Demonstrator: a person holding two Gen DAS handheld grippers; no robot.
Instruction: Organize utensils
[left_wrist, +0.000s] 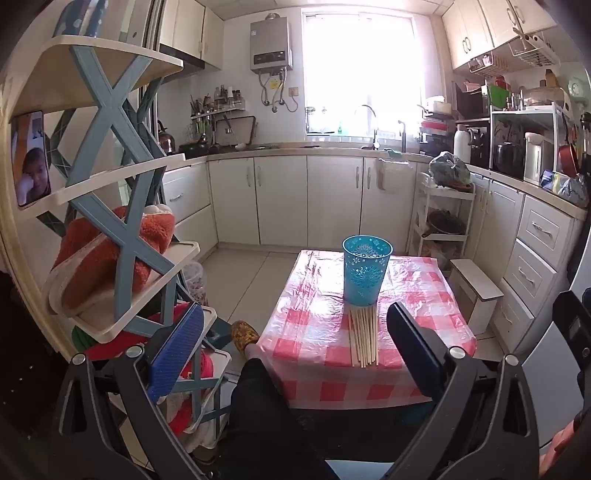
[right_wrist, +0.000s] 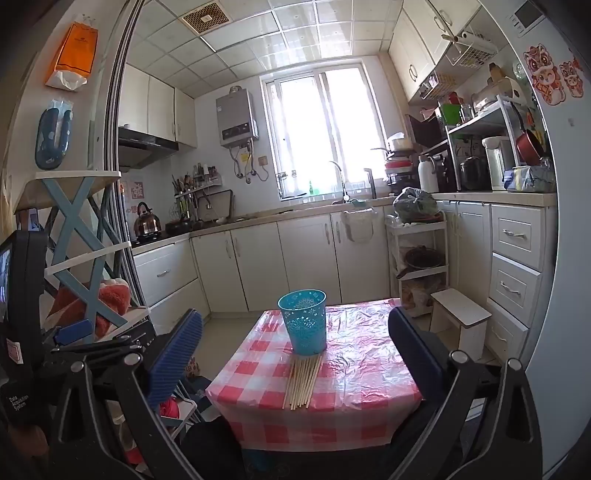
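Note:
A small table with a red-and-white checked cloth (left_wrist: 317, 325) (right_wrist: 354, 354) stands ahead in both wrist views. On it a blue perforated plastic cup (left_wrist: 365, 271) (right_wrist: 304, 321) stands upright. A bundle of several wooden chopsticks (left_wrist: 364, 338) (right_wrist: 303, 382) lies flat in front of the cup, pointing at it. My left gripper (left_wrist: 295, 332) is open, held back from the table's near edge, with nothing between its fingers. My right gripper (right_wrist: 295, 339) is also open and empty, short of the table. The left gripper's body shows at the left edge of the right wrist view.
A blue-and-white cross-braced shelf rack (left_wrist: 118, 206) (right_wrist: 81, 236) with slippers stands at the left. A person's dark trouser leg and yellow slipper (left_wrist: 243, 332) are beside the table. A small white stool (left_wrist: 476, 291) (right_wrist: 460, 317) and white kitchen cabinets (left_wrist: 532, 258) are at the right.

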